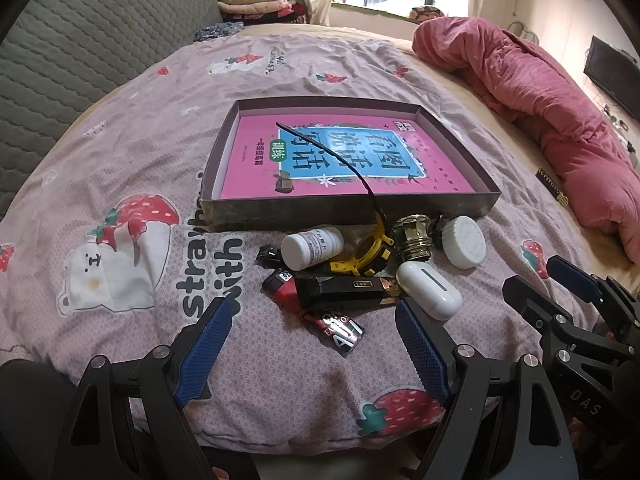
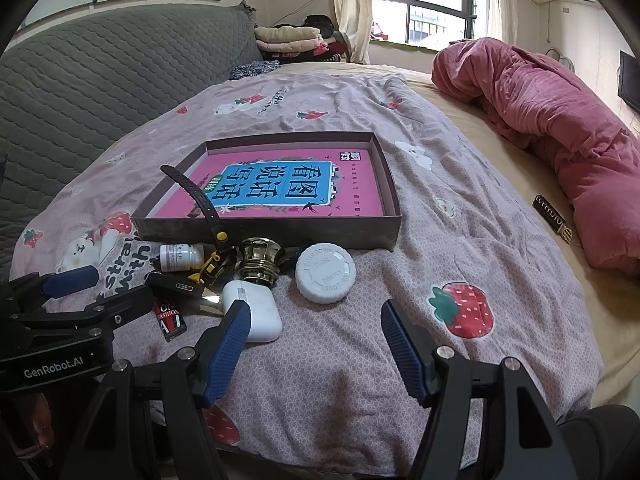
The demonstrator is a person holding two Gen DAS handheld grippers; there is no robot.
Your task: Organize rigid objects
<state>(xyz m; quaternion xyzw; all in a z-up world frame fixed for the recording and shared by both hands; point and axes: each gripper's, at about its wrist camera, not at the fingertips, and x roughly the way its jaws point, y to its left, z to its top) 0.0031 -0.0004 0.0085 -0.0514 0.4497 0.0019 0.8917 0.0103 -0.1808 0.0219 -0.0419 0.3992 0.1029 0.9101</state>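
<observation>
A shallow brown box (image 1: 348, 212) (image 2: 264, 229) with a pink book in it lies on the bed. In front of it sits a heap: a small white bottle (image 1: 311, 247) (image 2: 182, 257), a yellow and black watch (image 1: 370, 250) whose strap reaches over the box, a brass knob (image 1: 412, 236) (image 2: 260, 262), a white round cap (image 1: 464, 242) (image 2: 325, 278), a white earbud case (image 1: 429, 290) (image 2: 256, 312), a black case (image 1: 344, 290) and a red tube (image 1: 316, 316) (image 2: 170, 320). My left gripper (image 1: 316, 344) is open, just short of the red tube. My right gripper (image 2: 316, 348) is open, its left finger beside the earbud case.
The bed has a pink strawberry-print cover (image 1: 120, 200). A rolled red quilt (image 1: 560, 120) (image 2: 560, 128) lies along the right. A grey padded headboard (image 2: 100, 80) stands on the left. Folded clothes (image 2: 288, 38) are stacked at the far end by the window.
</observation>
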